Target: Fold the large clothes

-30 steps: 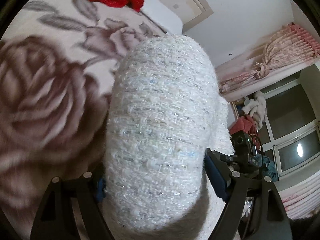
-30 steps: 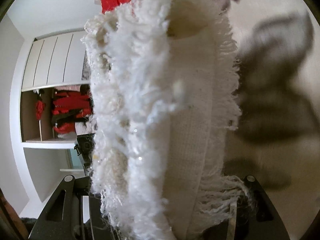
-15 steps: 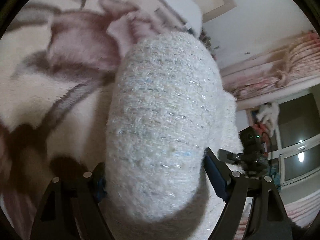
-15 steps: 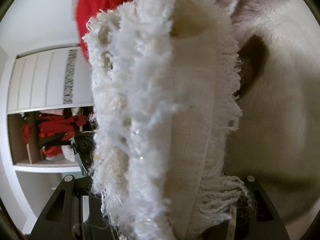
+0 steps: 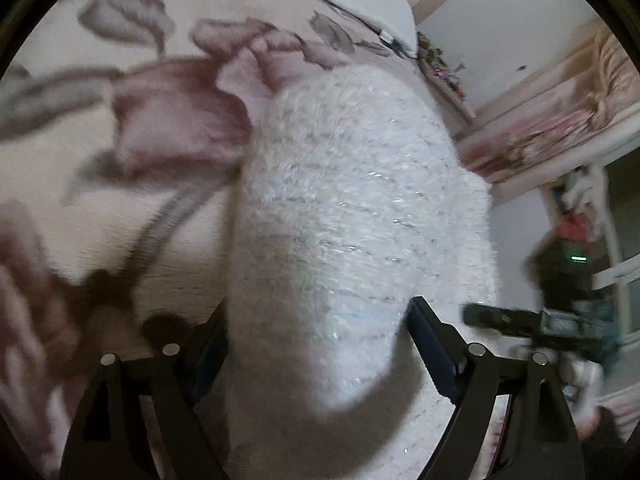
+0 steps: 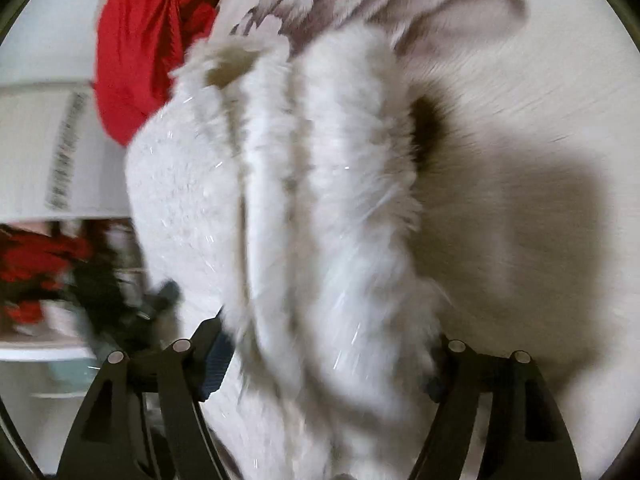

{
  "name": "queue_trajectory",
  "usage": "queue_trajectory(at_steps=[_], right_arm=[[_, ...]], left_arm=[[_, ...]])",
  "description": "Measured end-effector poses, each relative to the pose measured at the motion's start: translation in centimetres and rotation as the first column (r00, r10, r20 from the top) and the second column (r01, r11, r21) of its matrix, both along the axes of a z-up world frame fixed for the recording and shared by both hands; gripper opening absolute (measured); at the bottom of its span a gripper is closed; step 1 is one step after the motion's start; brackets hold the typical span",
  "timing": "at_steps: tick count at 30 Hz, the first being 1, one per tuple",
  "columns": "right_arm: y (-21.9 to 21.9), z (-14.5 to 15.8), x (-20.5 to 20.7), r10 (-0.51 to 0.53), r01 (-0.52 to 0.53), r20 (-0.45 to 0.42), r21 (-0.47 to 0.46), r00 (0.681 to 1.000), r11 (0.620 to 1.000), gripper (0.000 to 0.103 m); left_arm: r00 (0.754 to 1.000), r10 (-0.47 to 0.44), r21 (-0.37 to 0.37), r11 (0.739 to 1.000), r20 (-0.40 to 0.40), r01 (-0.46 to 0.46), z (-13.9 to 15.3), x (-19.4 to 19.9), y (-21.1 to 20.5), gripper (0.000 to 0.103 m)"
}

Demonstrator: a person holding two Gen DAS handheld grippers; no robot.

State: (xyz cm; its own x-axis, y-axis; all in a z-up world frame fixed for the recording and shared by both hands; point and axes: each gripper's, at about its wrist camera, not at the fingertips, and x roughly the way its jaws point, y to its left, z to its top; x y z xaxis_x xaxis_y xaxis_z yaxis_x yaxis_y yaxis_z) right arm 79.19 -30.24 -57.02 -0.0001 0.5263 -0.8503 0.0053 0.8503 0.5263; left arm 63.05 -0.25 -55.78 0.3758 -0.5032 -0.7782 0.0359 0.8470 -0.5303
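A thick white tweed garment with silver threads [image 5: 352,216] fills the middle of the left wrist view. My left gripper [image 5: 316,344] is shut on a bulky fold of it, held above the bed. In the right wrist view the same garment [image 6: 320,208] shows its fringed white edge in several folds. My right gripper [image 6: 328,360] is shut on that fringed edge. The fingertips of both grippers are hidden by the fabric.
A cream blanket with large mauve flowers [image 5: 132,152] covers the bed beneath; it also shows in the right wrist view [image 6: 540,128]. A red garment [image 6: 144,52] lies at the bed's far end. A window with pink curtains [image 5: 560,128] is to the right.
Both grippers have moved over the bed with the garment still held. The right view has turned, so the fringed edge now leans over and more of the red garment shows.
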Motion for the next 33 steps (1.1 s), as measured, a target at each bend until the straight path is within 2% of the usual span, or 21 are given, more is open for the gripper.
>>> queue_trajectory(at_steps=[3, 4, 5, 6, 7, 8, 10, 12, 15, 20, 23, 26, 33], right_arm=[[0.8, 3.4, -2.1, 0.024, -0.002, 0.096, -0.226, 0.995, 0.974, 0.077], [0.9, 4.4, -2.8, 0.027, 0.012, 0.127, -0.297, 0.992, 0.955, 0.077], [1.4, 5.6, -2.8, 0.026, 0.027, 0.149, -0.344, 0.989, 0.938, 0.082], [1.4, 6.4, -2.1, 0.028, 0.043, 0.167, -0.405, 0.986, 0.913, 0.085], [2.0, 6.9, -3.2, 0.043, 0.052, 0.184, -0.478, 0.982, 0.877, 0.087], [1.0, 7.4, -4.8, 0.058, 0.052, 0.195, -0.513, 0.979, 0.857, 0.088], [-1.1, 7.9, -6.8, 0.084, 0.061, 0.219, -0.580, 0.972, 0.812, 0.090], [-0.2, 8.4, -7.3, 0.076, 0.089, 0.242, -0.607, 0.967, 0.790, 0.091], [0.1, 9.4, -7.7, 0.055, 0.125, 0.262, -0.621, 0.963, 0.774, 0.092], [0.0, 13.3, -11.8, 0.032, 0.157, 0.284, -0.618, 0.958, 0.771, 0.093], [-0.4, 16.0, -13.9, 0.027, 0.178, 0.310, -0.612, 0.950, 0.771, 0.093], [-0.7, 20.6, -17.0, 0.021, 0.205, 0.345, -0.604, 0.938, 0.770, 0.093], [-1.3, 33.2, -25.5, -0.008, 0.273, 0.426, -0.565, 0.905, 0.779, 0.093]], left_arm=[[0.998, 0.029, 0.143, 0.989, 0.061, -0.037, 1.5, -1.7, -0.6, 0.095], [0.996, 0.037, 0.190, 0.980, 0.080, -0.052, 2.2, -2.4, -1.0, 0.097], [0.994, 0.057, 0.251, 0.965, 0.097, -0.080, 2.5, -3.0, -1.2, 0.097], [0.992, 0.067, 0.290, 0.952, 0.110, -0.097, 2.8, -3.6, -1.4, 0.098], [0.990, 0.074, 0.315, 0.943, 0.121, -0.109, 3.0, -4.2, -1.5, 0.098], [0.987, 0.090, 0.366, 0.921, 0.131, -0.132, 3.4, -5.0, -1.9, 0.098], [0.986, 0.093, 0.405, 0.903, 0.137, -0.141, 3.8, -5.8, -2.4, 0.099], [0.984, 0.106, 0.443, 0.882, 0.143, -0.160, 4.5, -6.9, -2.9, 0.099], [0.983, 0.101, 0.472, 0.866, 0.151, -0.161, 5.9, -8.2, -3.8, 0.099], [0.982, 0.101, 0.466, 0.869, 0.161, -0.166, 8.8, -9.7, -4.7, 0.099], [0.978, 0.103, 0.467, 0.866, 0.179, -0.177, 11.9, -12.2, -5.0, 0.099], [0.975, 0.101, 0.470, 0.863, 0.198, -0.185, 15.6, -15.3, -5.3, 0.099], [0.964, 0.085, 0.477, 0.856, 0.253, -0.201, 27.1, -24.3, -6.2, 0.099]])
